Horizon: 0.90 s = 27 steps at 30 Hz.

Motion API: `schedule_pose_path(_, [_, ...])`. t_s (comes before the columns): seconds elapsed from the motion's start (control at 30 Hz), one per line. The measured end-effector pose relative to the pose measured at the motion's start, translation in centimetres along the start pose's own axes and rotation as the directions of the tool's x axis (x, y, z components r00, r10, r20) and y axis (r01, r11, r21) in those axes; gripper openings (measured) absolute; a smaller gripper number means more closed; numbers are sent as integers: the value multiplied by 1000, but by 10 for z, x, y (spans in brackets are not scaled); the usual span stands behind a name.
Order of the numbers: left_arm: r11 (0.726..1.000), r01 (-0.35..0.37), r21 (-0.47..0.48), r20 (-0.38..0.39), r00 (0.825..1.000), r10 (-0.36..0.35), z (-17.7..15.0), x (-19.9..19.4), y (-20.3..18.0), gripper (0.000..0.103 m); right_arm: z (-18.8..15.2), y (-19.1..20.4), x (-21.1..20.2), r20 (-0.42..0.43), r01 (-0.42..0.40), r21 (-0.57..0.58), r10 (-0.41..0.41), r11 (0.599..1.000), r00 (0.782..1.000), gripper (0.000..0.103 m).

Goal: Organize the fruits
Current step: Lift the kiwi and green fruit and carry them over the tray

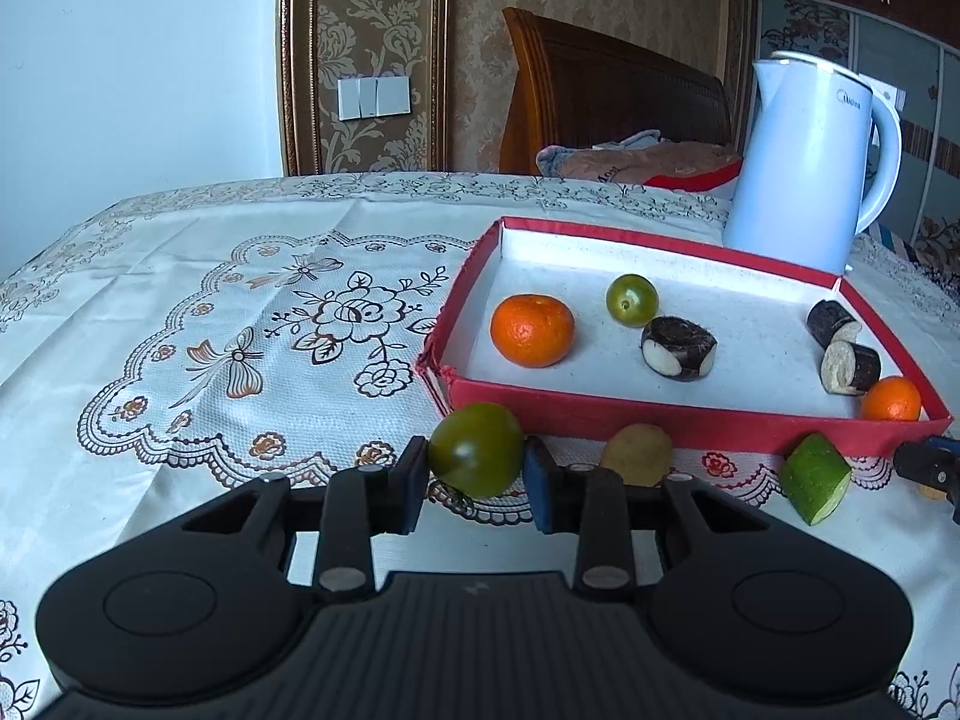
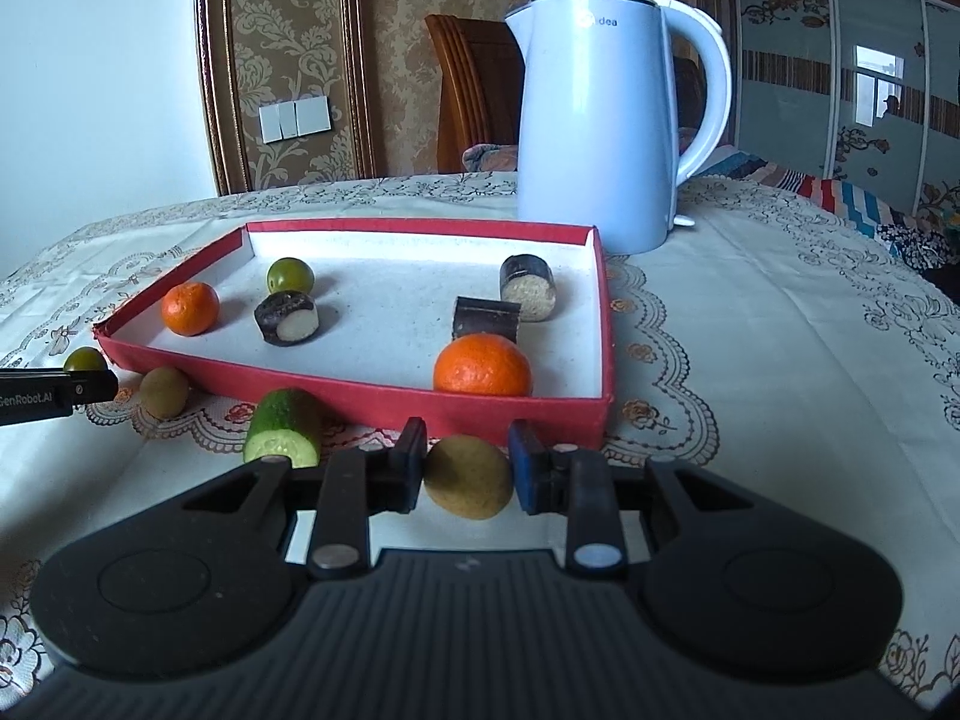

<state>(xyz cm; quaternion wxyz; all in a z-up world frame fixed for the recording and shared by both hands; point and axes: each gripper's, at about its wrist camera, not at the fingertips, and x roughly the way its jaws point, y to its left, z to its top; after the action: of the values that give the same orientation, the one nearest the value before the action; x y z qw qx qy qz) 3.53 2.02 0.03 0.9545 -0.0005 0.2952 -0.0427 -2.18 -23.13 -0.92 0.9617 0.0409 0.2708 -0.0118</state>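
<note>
- Green fruit sits clamped in the left gripper, just before the red tray.
- Brown fruit sits clamped in the right gripper, near the tray's front wall, above the worktop.

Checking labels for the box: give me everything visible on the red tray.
The red tray is a shallow, open rectangular box, card-like, red outside and on the rim, white inside. It lies flat on the tablecloth, before the kettle. It holds two oranges, one green fruit and three dark cut pieces. Its near left corner looks frayed. A cucumber piece lies by its front wall; whether they touch is unclear.
</note>
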Motion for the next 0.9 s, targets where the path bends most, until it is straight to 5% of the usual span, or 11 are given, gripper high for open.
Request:
schedule_pose_path(0.37, [1000,11,15,61,998,-12,16,-18,-10,33,11,1,-11,49,-8,2,8,1000,999,28])
schedule_pose_path(0.9, [1000,0,2,26,1000,0,39,5,-29,33,25,6,-6,75,-3,-3,3,1000,997,28])
